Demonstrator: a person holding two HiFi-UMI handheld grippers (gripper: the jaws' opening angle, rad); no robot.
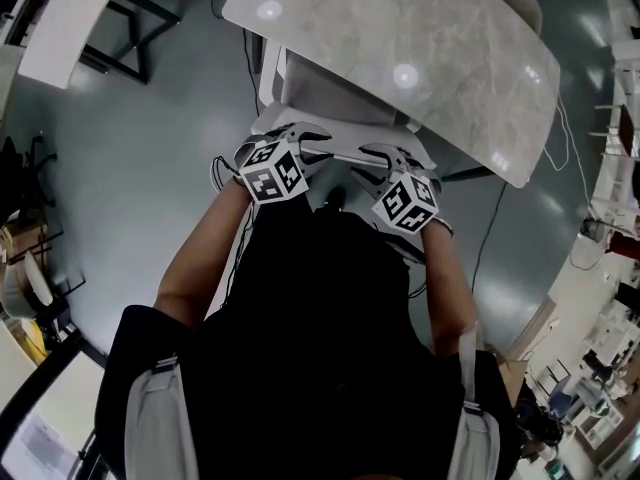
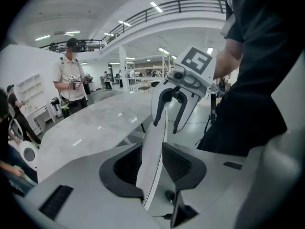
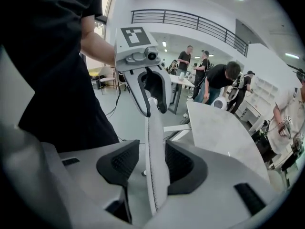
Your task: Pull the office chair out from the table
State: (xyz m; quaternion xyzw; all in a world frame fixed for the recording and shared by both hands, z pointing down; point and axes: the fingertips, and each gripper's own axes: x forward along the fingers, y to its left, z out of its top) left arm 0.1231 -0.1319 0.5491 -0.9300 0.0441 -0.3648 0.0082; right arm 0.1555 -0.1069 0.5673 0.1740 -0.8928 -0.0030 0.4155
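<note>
Jaws, left and right, wide astride office chair [image 2: 152, 170]

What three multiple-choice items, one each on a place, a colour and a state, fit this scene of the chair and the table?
1. Where is the top edge of the chair back?
A. Under the table. B. Between both grippers' jaws. C. On the floor.
2. What colour is the tabletop?
A. Pale grey. B. Red. C. Black.
3. How do the jaws of the left gripper stand?
A. Shut and empty. B. Shut on a cable. C. Open.

Answers:
1. B: the edge runs between the jaws of the left gripper and of the right gripper.
2. A: the head view shows pale marbled grey.
3. C: gaps show on both sides of the chair back.
</note>
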